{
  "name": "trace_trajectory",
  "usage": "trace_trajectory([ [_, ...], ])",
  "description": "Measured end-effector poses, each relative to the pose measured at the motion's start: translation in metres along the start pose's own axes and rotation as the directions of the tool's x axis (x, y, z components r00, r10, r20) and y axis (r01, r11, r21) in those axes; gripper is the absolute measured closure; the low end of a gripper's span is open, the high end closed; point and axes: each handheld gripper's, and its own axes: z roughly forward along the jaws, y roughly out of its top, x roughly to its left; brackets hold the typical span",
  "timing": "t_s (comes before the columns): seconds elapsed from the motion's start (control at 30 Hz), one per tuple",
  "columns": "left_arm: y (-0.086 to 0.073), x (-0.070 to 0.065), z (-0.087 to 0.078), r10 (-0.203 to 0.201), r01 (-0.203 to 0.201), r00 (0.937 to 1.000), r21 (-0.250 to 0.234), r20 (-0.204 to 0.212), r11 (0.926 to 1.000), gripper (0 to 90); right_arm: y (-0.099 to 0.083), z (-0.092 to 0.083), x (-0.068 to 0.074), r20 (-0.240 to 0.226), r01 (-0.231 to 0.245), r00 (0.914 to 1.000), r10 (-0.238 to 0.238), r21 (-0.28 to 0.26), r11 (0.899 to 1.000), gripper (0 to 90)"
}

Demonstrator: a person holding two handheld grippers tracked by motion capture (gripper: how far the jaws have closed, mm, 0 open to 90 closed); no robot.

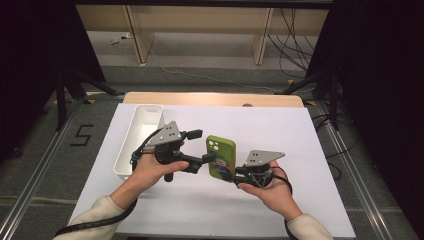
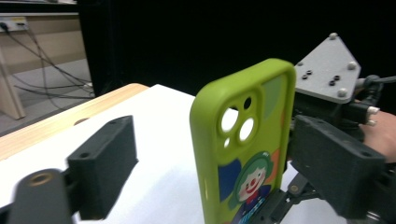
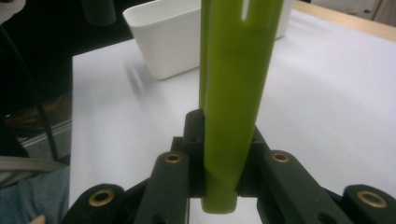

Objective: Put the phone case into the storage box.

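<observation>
Right gripper (image 1: 231,173), nearest the person, is clamped on the lower edge of a lime-green rubbery phone case printed with a clown (image 1: 221,157), holding it upright above the white paper-covered table (image 1: 280,135). Left gripper (image 1: 202,146) stands wide, jaws flanking the case without touching. Beyond sits a white oblong plastic bin (image 1: 138,135).

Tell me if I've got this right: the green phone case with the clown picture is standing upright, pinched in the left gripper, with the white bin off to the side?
Not quite: the right gripper pinches the green phone case, as the right gripper view shows. The left gripper is open beside it. The white bin does sit to the side.
</observation>
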Motion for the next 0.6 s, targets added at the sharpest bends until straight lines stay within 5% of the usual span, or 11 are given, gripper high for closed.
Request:
trace_trajectory([
  [0.13, 0.001, -0.004, 0.002, -0.009, 0.009, 0.9996, -0.004, -0.028, 1.0000, 0.0, 0.000, 0.000, 0.000, 0.022, -0.004, 0.9998, 0.004, -0.015, 1.000, 78.7],
  [0.6, 0.009, -0.022, 0.019, -0.001, 0.000, 0.9909, -0.010, -0.134, 0.9999, 0.0, 0.002, 0.001, 0.001, 0.103, -0.008, 0.9946, 0.013, -0.055, 0.998, 78.6],
])
